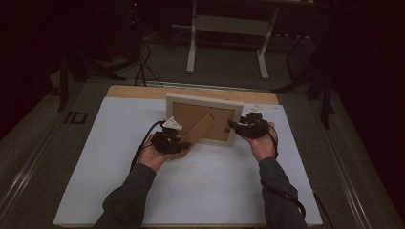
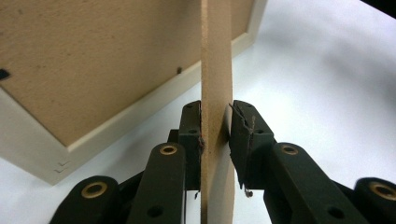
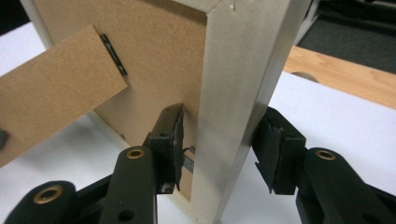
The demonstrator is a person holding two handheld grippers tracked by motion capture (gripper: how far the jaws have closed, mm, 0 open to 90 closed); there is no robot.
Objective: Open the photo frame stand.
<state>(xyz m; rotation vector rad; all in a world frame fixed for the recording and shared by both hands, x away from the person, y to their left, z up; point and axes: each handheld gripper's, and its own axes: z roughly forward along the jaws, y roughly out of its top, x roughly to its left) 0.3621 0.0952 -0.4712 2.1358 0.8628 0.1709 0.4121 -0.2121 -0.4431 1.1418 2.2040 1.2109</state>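
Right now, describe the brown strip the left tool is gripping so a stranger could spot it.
On the white mat stands a cream picture frame, its brown back facing the person. From that back a cardboard stand slants down toward the left tool. It is the one loose flap hinged off the flat backing.

From my station, the picture frame [image 1: 203,99] reads as cream-painted wood, matt, with small scuffs at its corners. Its backing board [image 3: 159,51] looks like raw brown fibreboard, dull and faintly speckled, and the stand leg [image 2: 216,70] is the same pressed board, rough along its cut edge. I see a small dark metal hinge [image 3: 113,54] with a slight sheen. My left gripper [image 2: 216,135] and right gripper [image 3: 224,140] are matt black plastic with brass-coloured rivets; their pads [image 2: 239,126] look worn and frayed. The table [image 1: 191,92] shows pale varnished wood at its far edge, under a smooth white matt sheet [image 1: 210,181].
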